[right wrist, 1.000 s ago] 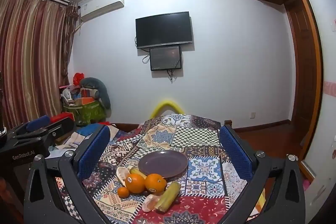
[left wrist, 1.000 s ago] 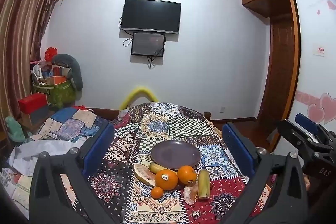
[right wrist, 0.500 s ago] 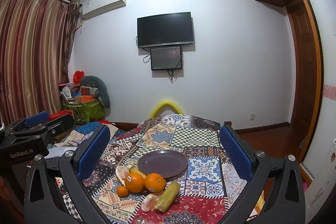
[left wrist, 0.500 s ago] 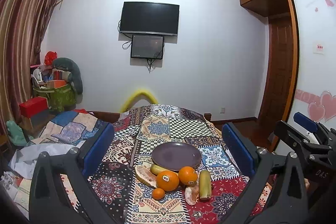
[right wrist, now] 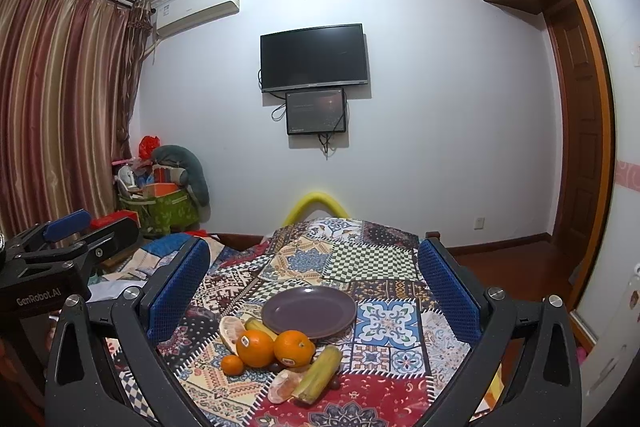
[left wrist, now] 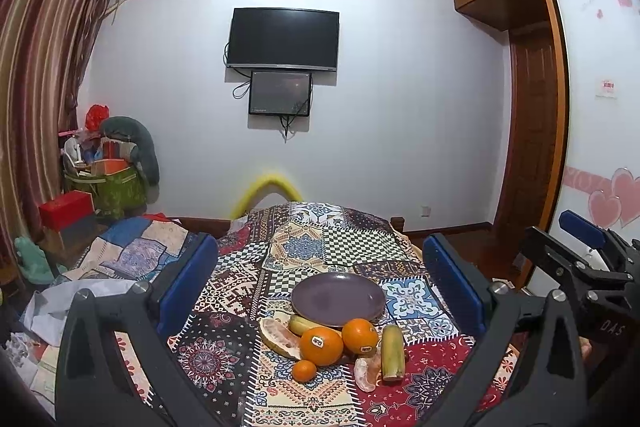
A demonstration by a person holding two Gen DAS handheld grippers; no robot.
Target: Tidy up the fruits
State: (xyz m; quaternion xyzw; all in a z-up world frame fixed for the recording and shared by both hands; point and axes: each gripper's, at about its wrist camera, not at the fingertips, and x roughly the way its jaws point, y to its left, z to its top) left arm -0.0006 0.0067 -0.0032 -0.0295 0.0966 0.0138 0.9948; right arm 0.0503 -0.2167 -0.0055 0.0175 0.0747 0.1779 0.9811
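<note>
fruit pile [left wrist: 332, 343]: near of plate [left wrist: 338, 297], low between both spread grippers
left gripper [left wrist: 320, 287]: fingers wide apart, empty
right gripper [right wrist: 310, 287]: fingers wide apart, empty, about equally near

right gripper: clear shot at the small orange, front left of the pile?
Probably yes. The right gripper is open and empty, above the table. The small orange sits at the pile's near-left edge, bare cloth in front; only the big orange crowds it.

Fruits [left wrist: 338, 345] before plate [left wrist: 338, 297] on table [left wrist: 404, 251]
</note>
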